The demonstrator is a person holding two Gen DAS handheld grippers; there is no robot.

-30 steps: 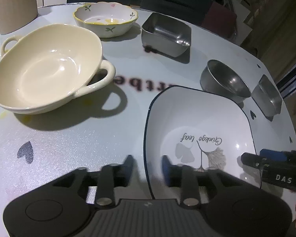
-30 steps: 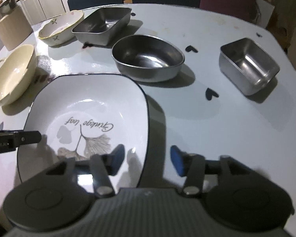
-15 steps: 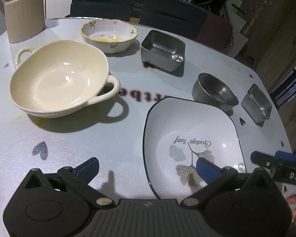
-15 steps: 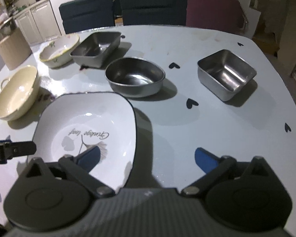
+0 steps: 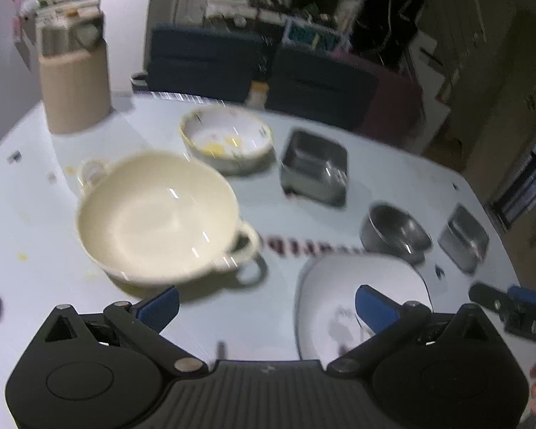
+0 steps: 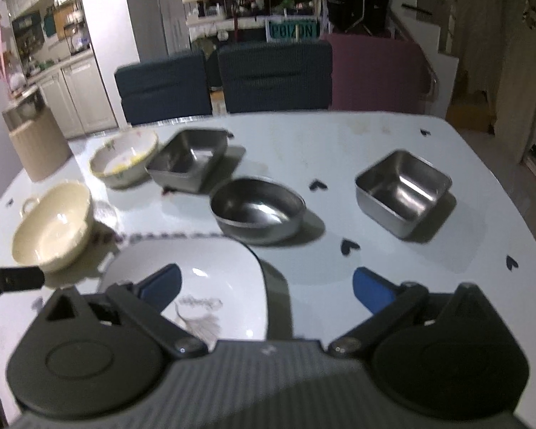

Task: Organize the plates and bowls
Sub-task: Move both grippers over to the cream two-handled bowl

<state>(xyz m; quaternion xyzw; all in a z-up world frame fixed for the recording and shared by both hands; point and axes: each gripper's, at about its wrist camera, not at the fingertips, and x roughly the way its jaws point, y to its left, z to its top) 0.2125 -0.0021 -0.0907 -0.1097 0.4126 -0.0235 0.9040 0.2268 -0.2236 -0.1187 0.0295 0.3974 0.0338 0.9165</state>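
Hovering with both jaws spread wide and empty: left gripper, right gripper. Lying flat on the pale tabletop, just beneath and between both jaws: white square ceramic plate with dark rim. Advisable next: approaching the cream two-handled ceramic bowl level, closing squarely on its rim.

Glazed ceramic and shiny steel on a glossy pale worktop.

The cream two-handled ceramic bowl, the flower-printed scalloped ceramic bowl and the white square black-rimmed plate all look smooth and glazed, catching highlights. The round steel bowl and the 2 square steel tins look brushed yet reflective. The chairs look like matt woven cloth. Each gripper body looks like matt black plastic, with ribbed housing and blue pads.
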